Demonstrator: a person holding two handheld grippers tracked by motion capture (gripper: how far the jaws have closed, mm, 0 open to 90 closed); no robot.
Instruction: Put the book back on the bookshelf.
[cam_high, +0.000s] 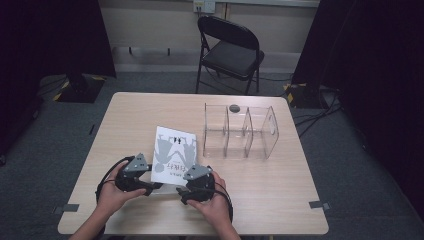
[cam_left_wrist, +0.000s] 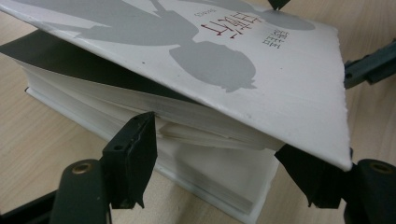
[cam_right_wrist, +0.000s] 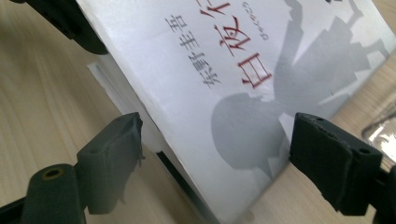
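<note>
— What's at my left gripper?
— Jaws spread; between them, the white paperback book, matte cover lifted off its page block.
— My right gripper?
— Jaws apart around the book's near corner; contact unclear. Beyond them stands a clear acrylic divider box on the wood-grain table.
</note>
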